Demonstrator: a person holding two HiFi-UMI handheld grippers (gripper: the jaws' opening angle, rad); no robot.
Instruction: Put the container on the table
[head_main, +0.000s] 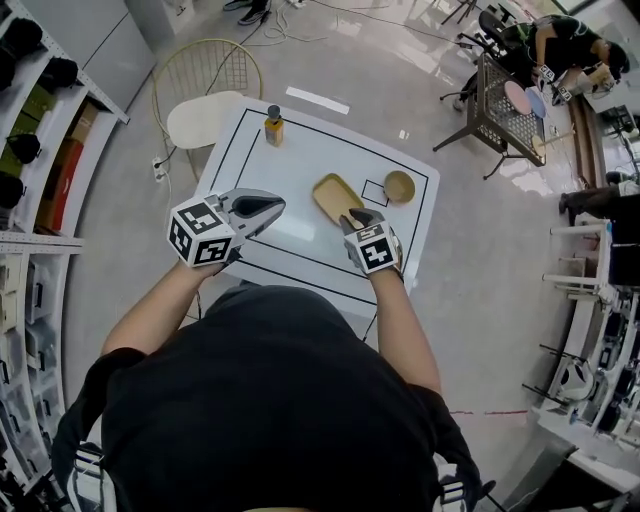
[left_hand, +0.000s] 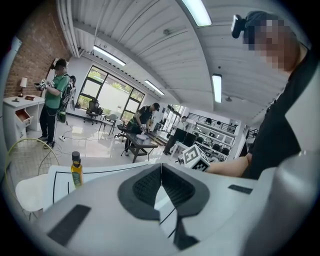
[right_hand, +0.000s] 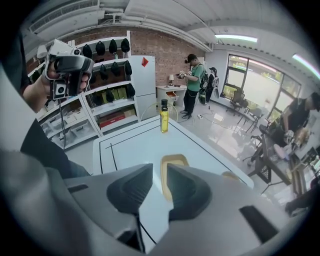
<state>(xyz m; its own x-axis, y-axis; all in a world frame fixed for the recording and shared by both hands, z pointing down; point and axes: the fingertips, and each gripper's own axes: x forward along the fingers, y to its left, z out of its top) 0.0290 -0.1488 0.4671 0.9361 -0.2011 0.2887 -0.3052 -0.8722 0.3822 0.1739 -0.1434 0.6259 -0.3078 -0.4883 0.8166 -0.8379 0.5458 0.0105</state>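
A shallow tan rectangular container (head_main: 337, 196) lies flat on the white table (head_main: 300, 150), inside its black outline. In the right gripper view the container (right_hand: 175, 162) shows through the gap between my jaws. My right gripper (head_main: 362, 216) hangs above its near end, open (right_hand: 160, 187), with nothing between the pads. My left gripper (head_main: 278, 205) is held up over the table's near left part, pointing right. Its pads meet (left_hand: 161, 172), shut and empty.
A yellow oil bottle (head_main: 273, 126) stands at the table's far edge. A round tan bowl (head_main: 399, 186) sits right of the container, past a small black square outline (head_main: 374, 192). A wire chair (head_main: 205, 115) stands at the far left, shelves (head_main: 40, 120) line the left wall.
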